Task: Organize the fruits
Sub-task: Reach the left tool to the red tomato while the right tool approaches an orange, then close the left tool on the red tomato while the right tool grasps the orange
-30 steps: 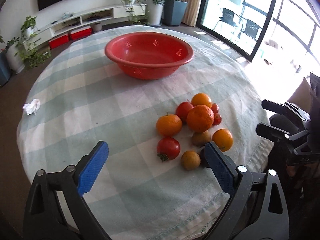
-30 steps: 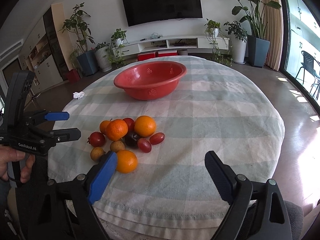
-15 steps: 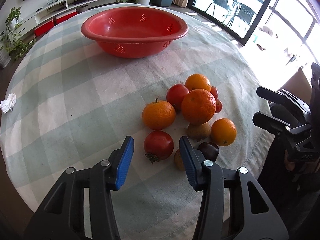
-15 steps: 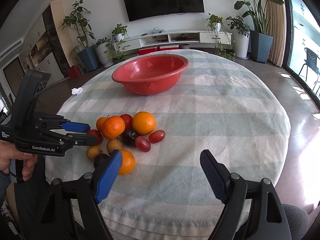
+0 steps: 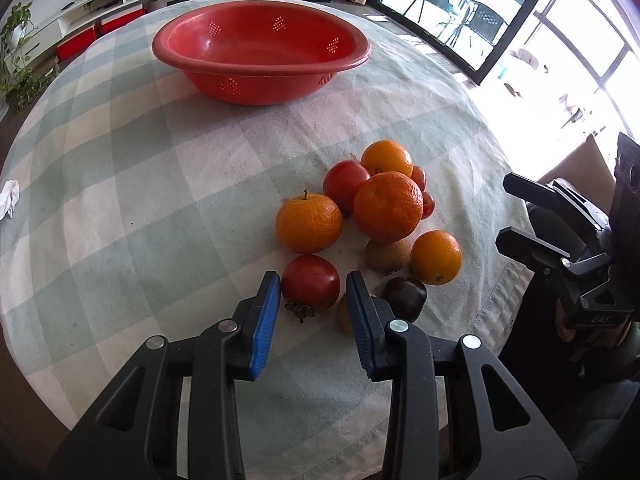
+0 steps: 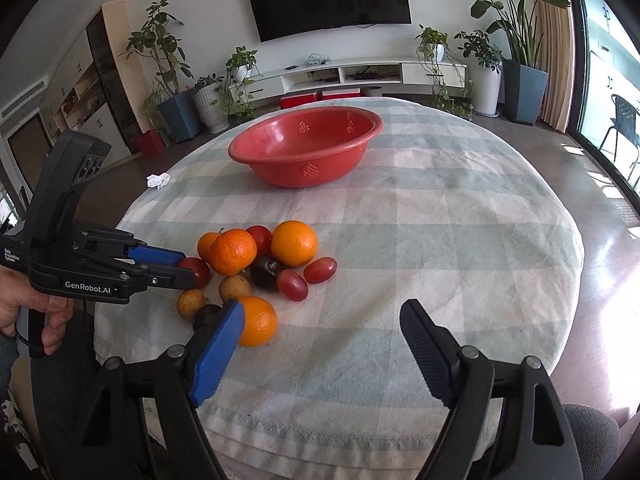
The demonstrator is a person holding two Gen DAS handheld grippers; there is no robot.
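1. Your left gripper (image 5: 312, 286) is low over the near edge of the round table, its two blue-padded fingers (image 5: 265, 316) set on either side of a red tomato (image 5: 311, 283). The pads are narrowed close to the tomato, but a sliver of space shows on each side, so I cannot tell whether they press it yet.
2. That tomato lies on the checked tablecloth (image 5: 140, 184), its green stem end turned toward you, at the near left of the fruit cluster.
3. Just beyond it sits a stemmed orange (image 5: 309, 224). To its right, a larger orange (image 5: 388, 206) rests on top of the pile.
4. Behind those are a second tomato (image 5: 344, 182) and another orange (image 5: 386, 158). Small red grape tomatoes (image 5: 427, 205) peek out at the right.
5. Nearer you on the right are a brownish round fruit (image 5: 386, 256), a smaller orange (image 5: 436, 257) and a dark plum (image 5: 404, 298). A yellowish fruit is partly hidden behind the right pad.
6. A red basin (image 5: 260, 46) stands empty at the far side of the table, well apart from the fruit.
7. Your right gripper (image 6: 322, 322) hovers at the near table edge with its fingers spread wide, holding nothing. Its blue pad (image 6: 216, 350) lies in front of the smaller orange and the plum from that camera.
8. A crumpled white tissue (image 6: 158, 180) lies at the far left edge of the table.
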